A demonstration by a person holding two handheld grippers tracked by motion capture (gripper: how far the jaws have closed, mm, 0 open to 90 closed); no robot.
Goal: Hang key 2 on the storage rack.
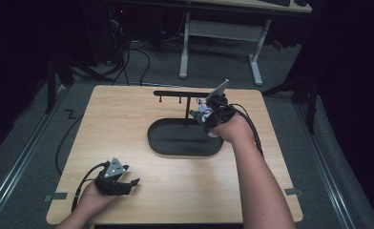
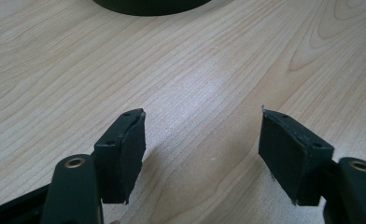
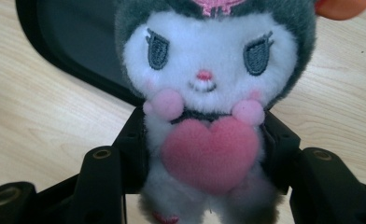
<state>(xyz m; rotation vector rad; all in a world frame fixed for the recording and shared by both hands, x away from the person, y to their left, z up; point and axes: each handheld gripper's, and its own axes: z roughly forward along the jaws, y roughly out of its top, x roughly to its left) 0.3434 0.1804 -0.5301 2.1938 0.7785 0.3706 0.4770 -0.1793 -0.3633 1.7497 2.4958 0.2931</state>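
Observation:
A small plush toy [image 3: 204,93] with a white face, dark grey hood and a pink heart on its chest sits between the pads of my right gripper [image 3: 204,149], which is shut on its body. In the high view that right gripper [image 1: 205,114] holds the plush toy [image 1: 202,106] just above the right end of the black oval tray [image 1: 175,143], beside the black rack [image 1: 182,94]. Near the table's front left corner my left gripper [image 1: 128,183] rests low over the wood. Its jaws stand wide open with nothing between them, as the left gripper [image 2: 202,154] view confirms.
The wooden table [image 1: 128,119] has bare room on its left half and along the front. The black rack with small hooks stands behind the tray. A white-legged desk [image 1: 218,28] and cables lie on the floor beyond the table.

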